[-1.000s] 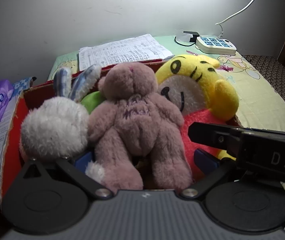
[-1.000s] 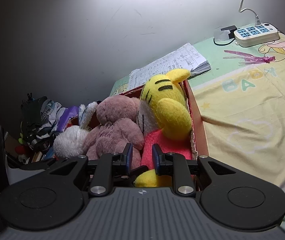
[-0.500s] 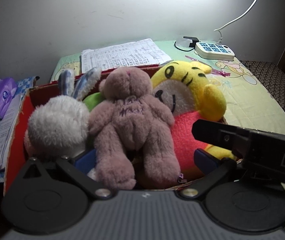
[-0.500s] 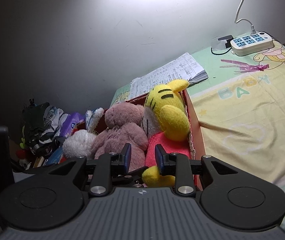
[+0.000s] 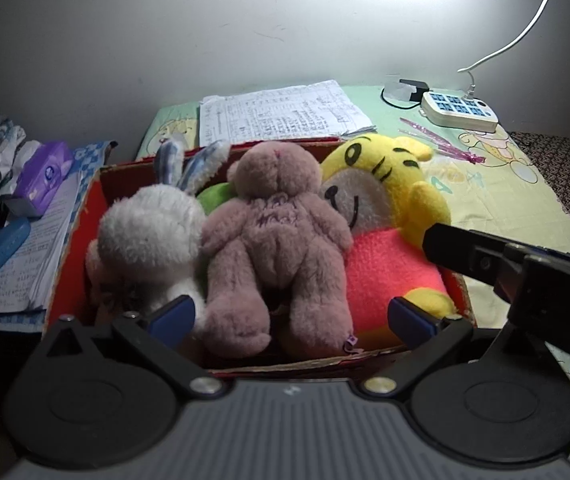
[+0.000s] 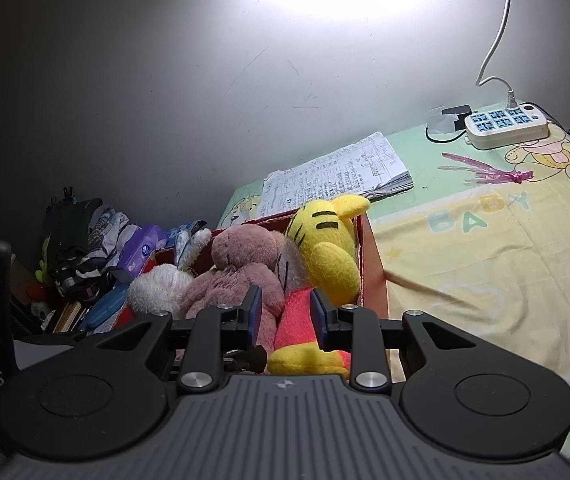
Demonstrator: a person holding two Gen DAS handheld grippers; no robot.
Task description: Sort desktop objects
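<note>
- The task's things are three plush toys packed side by side in a red cardboard box (image 5: 79,236) on the desk (image 5: 497,196): a white rabbit (image 5: 149,240) on the left, a pink bear (image 5: 277,240) face-down in the middle, and a yellow tiger (image 5: 385,216) with a coral-red body on the right.
- All three look light, soft and squashy. They should give under the pads rather than slip, and nothing about them looks fragile.
- A pinch on a thin, firm part seems best: a leg or arm of the pink bear, the rabbit's ears, or the tiger's yellow paw. A pinch on a round belly would likely just compress the fur.
- The toys are wedged together, so lifting one may drag its neighbour.
- The left claw (image 5: 291,314) is spread wide and empty, its blue pads flanking the bear's legs just over the near box wall.
- The right claw (image 6: 285,318) is spread narrowly and holds nothing; the tiger's coral body shows through its gap.
- Against the earlier frames, both cameras sit farther back and higher: more of the near box wall, the paper stack (image 5: 281,114) and the power strip (image 5: 461,110) shows in the left wrist view.
- The right claw's gap is slightly wider than a second ago. The toys lie as they did.
</note>
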